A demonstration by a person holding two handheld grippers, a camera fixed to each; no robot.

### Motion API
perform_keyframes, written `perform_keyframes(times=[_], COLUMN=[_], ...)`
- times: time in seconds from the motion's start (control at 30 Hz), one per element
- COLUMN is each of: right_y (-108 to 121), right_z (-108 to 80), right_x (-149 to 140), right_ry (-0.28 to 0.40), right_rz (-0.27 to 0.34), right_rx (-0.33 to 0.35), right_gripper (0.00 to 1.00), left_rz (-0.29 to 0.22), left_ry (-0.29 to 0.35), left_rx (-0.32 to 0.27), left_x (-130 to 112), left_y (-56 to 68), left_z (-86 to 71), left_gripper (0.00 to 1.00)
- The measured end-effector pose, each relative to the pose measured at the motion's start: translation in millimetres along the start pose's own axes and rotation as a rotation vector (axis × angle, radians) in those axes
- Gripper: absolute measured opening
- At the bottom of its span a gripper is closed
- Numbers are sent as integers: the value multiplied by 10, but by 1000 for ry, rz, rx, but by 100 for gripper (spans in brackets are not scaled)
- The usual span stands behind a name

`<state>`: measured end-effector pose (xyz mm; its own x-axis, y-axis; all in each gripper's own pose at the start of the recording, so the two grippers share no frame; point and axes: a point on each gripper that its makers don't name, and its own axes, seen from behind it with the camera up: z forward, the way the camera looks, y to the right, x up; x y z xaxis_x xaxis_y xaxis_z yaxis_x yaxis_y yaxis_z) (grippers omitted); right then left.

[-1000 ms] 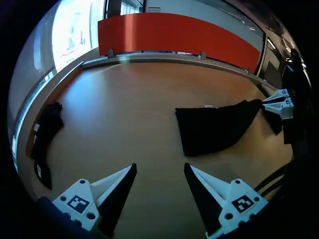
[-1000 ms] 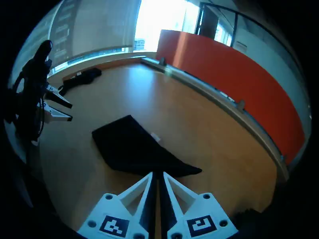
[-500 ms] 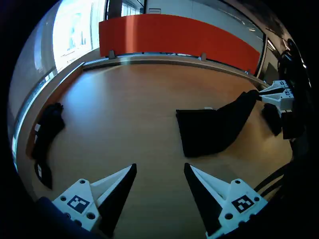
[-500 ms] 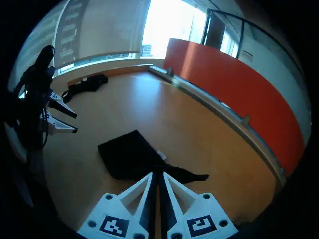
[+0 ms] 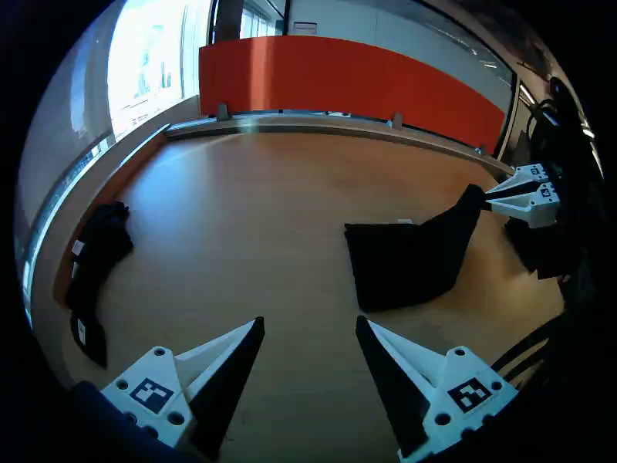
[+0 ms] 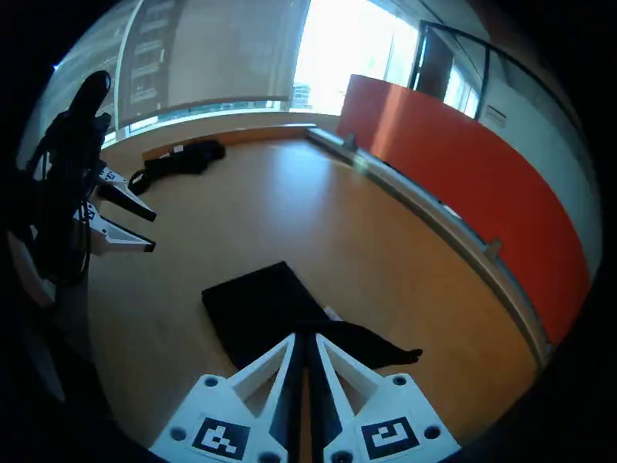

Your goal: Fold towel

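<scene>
Black towel (image 5: 405,262) lies on the table (image 5: 231,208) ahead of our parted, empty left tongs (image 5: 308,322); our right tongs (image 6: 307,337) clamp its raised corner, we judge to draw it across for folding.

Light-brown, smooth wood-look counter (image 5: 247,208), broad, with window glare across its far part. Right of centre lies a black cloth towel (image 5: 401,258), mostly flat on the surface, one corner raised off it toward the right. Near the left edge, well apart from the towel, lies a dark crumpled cloth bundle (image 5: 96,251) with small white patches.
</scene>
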<state>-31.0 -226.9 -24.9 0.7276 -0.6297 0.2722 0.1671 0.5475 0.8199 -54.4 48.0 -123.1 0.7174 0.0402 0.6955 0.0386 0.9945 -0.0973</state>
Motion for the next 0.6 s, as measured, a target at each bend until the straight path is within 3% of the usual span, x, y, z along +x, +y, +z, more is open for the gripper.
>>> perform_keyframes(times=[0.33,0.6], right_y=[-356,-758], right_z=[346,791], right_x=[174,164], right_ry=[-14,-54], right_rz=[-47,-55], right_rx=[85,171], right_gripper=[3,3], left_rz=[-17,-35], left_ry=[19,22], left_rx=[13,35], left_x=[33,-8], left_y=[-76,-171], left_z=[-165,-266], left_gripper=[88,88])
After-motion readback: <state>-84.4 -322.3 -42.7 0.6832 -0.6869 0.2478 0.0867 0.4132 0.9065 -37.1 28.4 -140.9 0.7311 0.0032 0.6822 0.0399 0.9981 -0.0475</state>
